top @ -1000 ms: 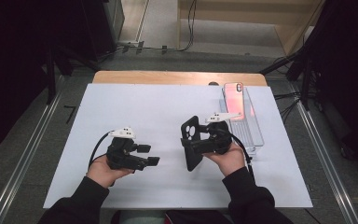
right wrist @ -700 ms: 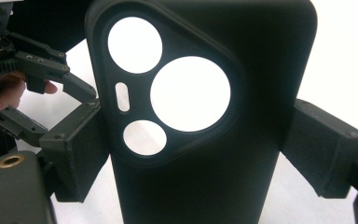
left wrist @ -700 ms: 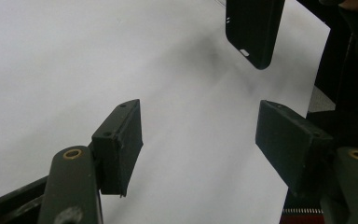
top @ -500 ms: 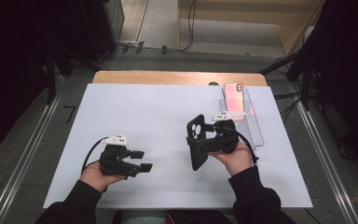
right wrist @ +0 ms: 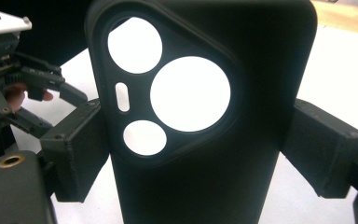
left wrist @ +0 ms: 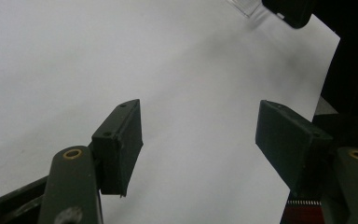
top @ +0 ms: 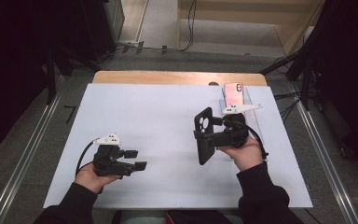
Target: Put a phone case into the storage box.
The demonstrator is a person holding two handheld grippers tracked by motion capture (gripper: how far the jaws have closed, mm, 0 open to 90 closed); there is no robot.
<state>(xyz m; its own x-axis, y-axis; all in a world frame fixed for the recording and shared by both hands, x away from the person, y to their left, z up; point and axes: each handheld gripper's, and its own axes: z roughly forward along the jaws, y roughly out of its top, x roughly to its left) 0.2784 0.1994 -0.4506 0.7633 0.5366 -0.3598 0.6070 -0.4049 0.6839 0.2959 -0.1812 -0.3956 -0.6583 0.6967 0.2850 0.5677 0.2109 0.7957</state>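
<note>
- The right gripper (top: 208,135) clamps a black phone case (top: 204,135) by its two long edges, holding it upright above the white surface (top: 158,121), right of the middle.
- The left gripper (top: 137,159) hangs near the front-left corner, jaws wide apart with nothing between them.
- A pink phone (top: 233,94) lies in a clear tray (top: 251,105) by the right rear corner.

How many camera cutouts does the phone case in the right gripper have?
4, seen in the right gripper view on the black phone case: a round one at upper left, the largest round one at centre, a small round one at lower left, and a narrow slot between them.
</note>
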